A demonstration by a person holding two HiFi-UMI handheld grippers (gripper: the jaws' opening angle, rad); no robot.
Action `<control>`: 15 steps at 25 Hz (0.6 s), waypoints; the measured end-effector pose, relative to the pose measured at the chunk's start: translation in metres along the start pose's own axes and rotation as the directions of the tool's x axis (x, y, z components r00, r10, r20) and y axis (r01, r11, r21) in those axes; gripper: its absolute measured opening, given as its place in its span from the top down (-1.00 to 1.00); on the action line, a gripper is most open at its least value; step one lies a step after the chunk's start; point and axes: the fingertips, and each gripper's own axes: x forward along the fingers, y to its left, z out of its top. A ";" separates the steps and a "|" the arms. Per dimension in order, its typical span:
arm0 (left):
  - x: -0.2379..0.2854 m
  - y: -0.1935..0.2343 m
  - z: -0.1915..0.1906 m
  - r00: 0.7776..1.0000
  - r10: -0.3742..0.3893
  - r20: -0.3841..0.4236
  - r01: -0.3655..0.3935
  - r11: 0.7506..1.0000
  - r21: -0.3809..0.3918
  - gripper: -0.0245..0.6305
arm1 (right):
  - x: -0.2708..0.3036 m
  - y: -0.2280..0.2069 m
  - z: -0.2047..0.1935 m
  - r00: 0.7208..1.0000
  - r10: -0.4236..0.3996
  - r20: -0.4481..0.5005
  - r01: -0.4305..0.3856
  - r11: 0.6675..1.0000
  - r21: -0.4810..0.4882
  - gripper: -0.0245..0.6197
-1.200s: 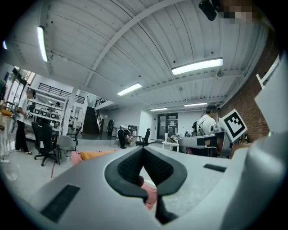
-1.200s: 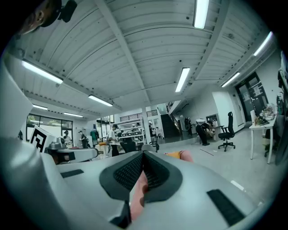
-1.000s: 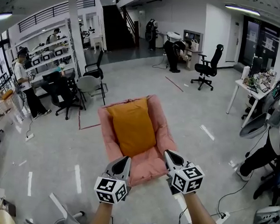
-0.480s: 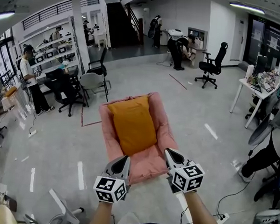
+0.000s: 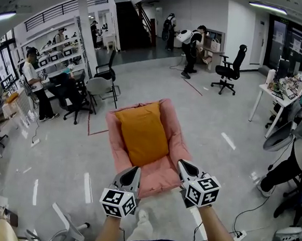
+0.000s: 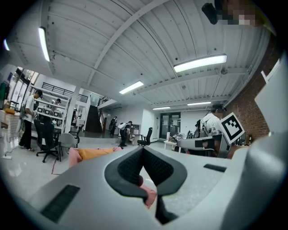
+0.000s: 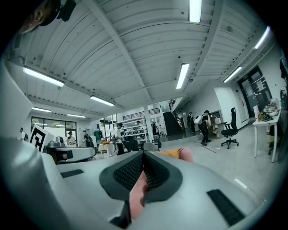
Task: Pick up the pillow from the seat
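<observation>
A shoe [image 5: 142, 216] has stepped into view: left gripper [image 5: 133, 172] and right gripper [image 5: 184, 168], both pressed together and empty, close on the seat [image 5: 163, 174]; pillow [image 5: 142, 133] untouched.

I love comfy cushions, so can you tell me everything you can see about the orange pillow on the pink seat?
The pillow is mustard orange, roughly rectangular, plump and soft-looking, in plain cloth. It lies on the pink seat, with its far end leaning against the seat's back and its near end down on the cushion. Only the seat touches it. The left hand-held gripper and right hand-held gripper, both shut, are short of it by the seat's front edge.
</observation>
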 end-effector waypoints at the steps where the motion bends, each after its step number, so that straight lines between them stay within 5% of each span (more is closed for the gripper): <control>1: 0.002 0.001 0.001 1.000 -0.001 0.000 0.001 1.000 -0.002 0.93 | 0.002 -0.001 0.001 1.000 0.000 -0.001 0.000 1.000 -0.001 0.87; 15: 0.030 0.014 -0.003 1.000 0.014 0.001 -0.014 1.000 -0.025 0.93 | 0.026 -0.024 -0.003 1.000 0.010 -0.020 -0.010 1.000 0.006 0.87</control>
